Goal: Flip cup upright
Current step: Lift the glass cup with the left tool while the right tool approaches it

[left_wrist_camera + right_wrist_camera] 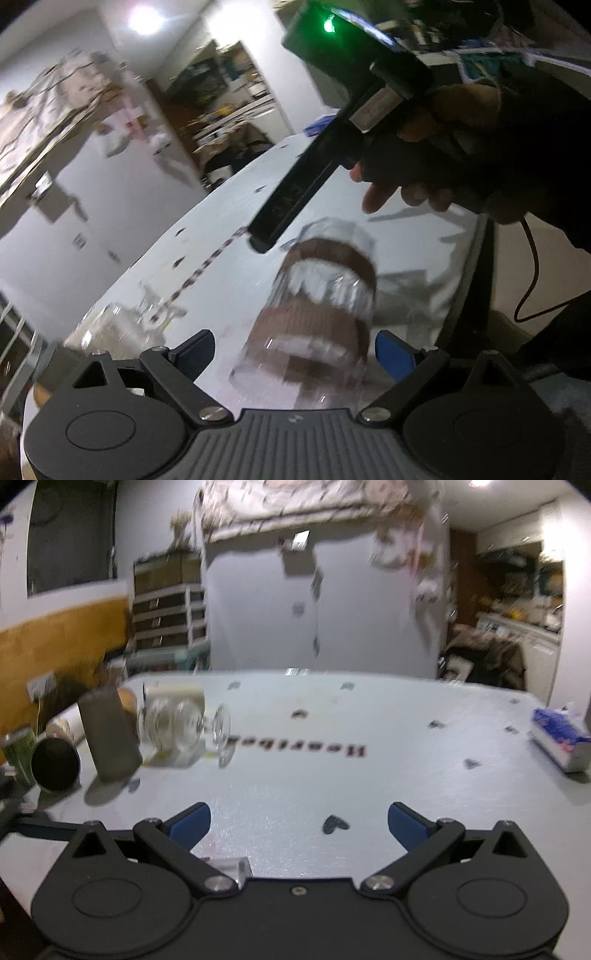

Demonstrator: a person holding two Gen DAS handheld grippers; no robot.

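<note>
Although both views are smeared by motion, a white table (332, 775) is seen to fill most of each. On it, in the right wrist view, a stemmed glass (181, 723) lies on its side well off to the left, beside a dark can (55, 764) and a grey block (109, 734), and a tissue box (559, 740) sits at the far right edge. The cup (317, 321), a ribbed clear tumbler with brown bands, is found in the left wrist view directly ahead of the left gripper (295, 350). It looks tipped, its long axis leaning away from the camera, but whether it lies on the table or is lifted cannot be told. The left gripper's blue pads are spread wide on either side of it, apparently not pressing. The right gripper (299, 821) is likewise spread and empty above bare table. The left hand is judged much nearer, so the closing grasp would fall to it.
</note>
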